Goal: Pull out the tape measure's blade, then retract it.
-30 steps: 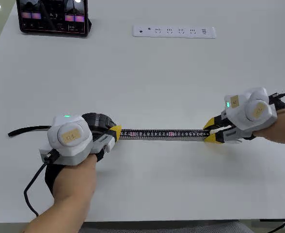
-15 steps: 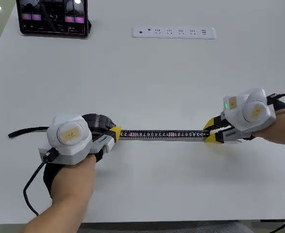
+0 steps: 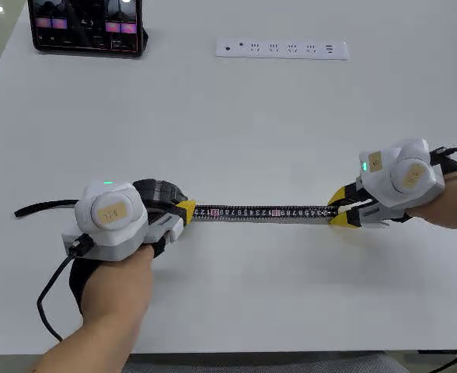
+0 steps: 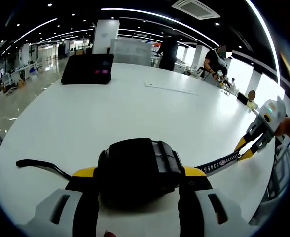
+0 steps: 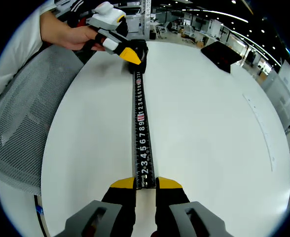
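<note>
The black tape measure case (image 3: 160, 196) rests on the white table, clamped between the yellow-tipped jaws of my left gripper (image 3: 183, 211). Up close in the left gripper view the case (image 4: 140, 167) sits between both jaws of my left gripper (image 4: 140, 174). Its dark numbered blade (image 3: 263, 213) runs straight right, just above the tabletop, to my right gripper (image 3: 340, 208), which is shut on the blade's end. In the right gripper view the blade (image 5: 142, 128) leads from my right gripper (image 5: 146, 183) away to the case (image 5: 139, 53). A black wrist strap (image 3: 46, 208) trails left from the case.
A dark tablet (image 3: 86, 26) stands at the far left edge of the table (image 3: 236, 116), and a white power strip (image 3: 281, 49) lies at the back centre. A grey mesh chair (image 5: 21, 128) sits beside the table's near edge. Cables hang from both grippers.
The blade looks a touch longer, with my right gripper slightly further right. The view has shifted down a little; my left gripper holds still.
</note>
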The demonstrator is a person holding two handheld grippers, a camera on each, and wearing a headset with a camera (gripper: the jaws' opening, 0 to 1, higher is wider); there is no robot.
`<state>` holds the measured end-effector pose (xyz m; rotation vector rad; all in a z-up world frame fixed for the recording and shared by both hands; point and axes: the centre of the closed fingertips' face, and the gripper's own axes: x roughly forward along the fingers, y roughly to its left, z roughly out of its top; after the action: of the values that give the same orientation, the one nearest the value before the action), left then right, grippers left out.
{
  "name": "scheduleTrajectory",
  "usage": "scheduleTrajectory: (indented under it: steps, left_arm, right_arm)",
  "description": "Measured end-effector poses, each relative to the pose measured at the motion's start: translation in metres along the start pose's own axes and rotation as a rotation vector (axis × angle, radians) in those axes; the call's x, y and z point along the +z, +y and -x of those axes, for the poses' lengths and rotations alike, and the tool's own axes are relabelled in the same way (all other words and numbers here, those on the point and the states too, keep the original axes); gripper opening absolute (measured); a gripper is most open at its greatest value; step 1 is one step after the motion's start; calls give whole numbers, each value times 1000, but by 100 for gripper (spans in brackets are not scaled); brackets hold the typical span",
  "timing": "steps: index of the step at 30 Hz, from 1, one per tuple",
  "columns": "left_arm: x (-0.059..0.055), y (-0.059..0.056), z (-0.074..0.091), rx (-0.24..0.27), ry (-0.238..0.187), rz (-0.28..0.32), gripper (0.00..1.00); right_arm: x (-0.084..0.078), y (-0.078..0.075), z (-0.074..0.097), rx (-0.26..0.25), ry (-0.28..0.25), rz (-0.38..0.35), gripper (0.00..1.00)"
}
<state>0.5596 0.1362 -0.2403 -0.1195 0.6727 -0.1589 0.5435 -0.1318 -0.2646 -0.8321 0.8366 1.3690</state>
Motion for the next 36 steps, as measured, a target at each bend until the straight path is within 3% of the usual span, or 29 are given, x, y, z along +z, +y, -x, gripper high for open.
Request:
scheduleTrajectory:
  steps: [36]
  left_arm:
    - [-1,2,-2,-26,10,33,61]
  right_arm:
    - [52,-3,-22,24,-85,17,11]
